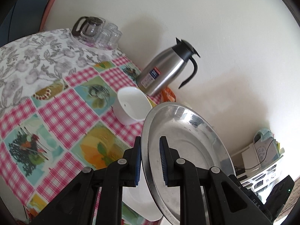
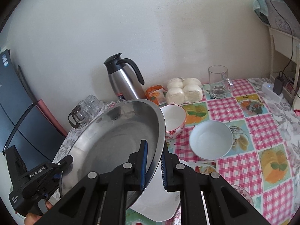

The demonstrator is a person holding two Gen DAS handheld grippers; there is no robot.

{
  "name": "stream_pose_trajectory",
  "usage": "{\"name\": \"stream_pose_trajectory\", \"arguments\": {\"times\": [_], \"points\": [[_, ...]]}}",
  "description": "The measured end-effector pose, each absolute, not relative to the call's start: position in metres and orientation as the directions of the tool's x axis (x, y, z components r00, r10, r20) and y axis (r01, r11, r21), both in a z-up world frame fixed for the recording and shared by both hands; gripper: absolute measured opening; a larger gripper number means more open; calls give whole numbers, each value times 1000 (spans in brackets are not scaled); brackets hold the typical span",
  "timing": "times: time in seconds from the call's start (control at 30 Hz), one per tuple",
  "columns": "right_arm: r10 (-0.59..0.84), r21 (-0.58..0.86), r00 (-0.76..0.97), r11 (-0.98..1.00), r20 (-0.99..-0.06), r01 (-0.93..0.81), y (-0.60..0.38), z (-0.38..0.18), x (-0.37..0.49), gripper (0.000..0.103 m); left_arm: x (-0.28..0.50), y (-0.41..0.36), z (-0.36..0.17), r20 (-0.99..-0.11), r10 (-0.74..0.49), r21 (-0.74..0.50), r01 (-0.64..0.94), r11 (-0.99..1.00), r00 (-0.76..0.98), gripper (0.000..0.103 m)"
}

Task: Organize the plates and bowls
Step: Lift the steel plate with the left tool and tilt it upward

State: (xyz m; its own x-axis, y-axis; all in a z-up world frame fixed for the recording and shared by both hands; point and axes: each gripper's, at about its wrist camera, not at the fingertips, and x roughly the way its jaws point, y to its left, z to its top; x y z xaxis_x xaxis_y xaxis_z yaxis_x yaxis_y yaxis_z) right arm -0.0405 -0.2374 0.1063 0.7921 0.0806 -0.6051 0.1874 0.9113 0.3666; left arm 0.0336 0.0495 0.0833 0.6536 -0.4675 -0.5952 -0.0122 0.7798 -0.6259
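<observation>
A large round steel plate (image 1: 184,140) (image 2: 112,135) hangs tilted above the table, held by its rim from two sides. My left gripper (image 1: 151,161) is shut on one edge of it. That gripper (image 2: 65,164) also shows at the plate's far rim in the right wrist view. My right gripper (image 2: 153,166) is shut on the opposite edge. Under the steel plate lies a white plate (image 2: 159,204) (image 1: 136,204). A white bowl with orange rim pattern (image 2: 173,120) and a pale white bowl (image 2: 211,140) stand on the checked tablecloth. The left wrist view shows one white bowl (image 1: 131,105).
A steel thermos jug (image 1: 165,71) (image 2: 121,80) stands by the wall, with a glass pot and small glasses (image 2: 84,108) (image 1: 97,30) nearby. Wrapped buns (image 2: 184,91), a glass mug (image 2: 218,82) and a patterned plate (image 2: 241,193) are to the right. A white rack (image 1: 262,174) sits beyond the table.
</observation>
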Motion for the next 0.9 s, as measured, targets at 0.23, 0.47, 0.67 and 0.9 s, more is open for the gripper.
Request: {"name": "stream_pose_trajectory", "arguments": {"times": [0.23,0.47,0.67,0.9], "points": [[73,393,770,887,-634,240,-264,90,-45,14,35,26,68,-636,-472,-601,-8,800,610,19],[83,406,708,863,-701,301,-278,61,-42,14,42,16,46,-700,-447,-566,-51,823,556,19],[94,390,663,866,-743,314,-275,43,-35,14,47,20,34,-740,-424,-547,-99,832,522,19],[102,360,615,879,-782,312,-264,27,-27,14,49,27,26,-775,-390,-520,-150,841,496,19]]}}
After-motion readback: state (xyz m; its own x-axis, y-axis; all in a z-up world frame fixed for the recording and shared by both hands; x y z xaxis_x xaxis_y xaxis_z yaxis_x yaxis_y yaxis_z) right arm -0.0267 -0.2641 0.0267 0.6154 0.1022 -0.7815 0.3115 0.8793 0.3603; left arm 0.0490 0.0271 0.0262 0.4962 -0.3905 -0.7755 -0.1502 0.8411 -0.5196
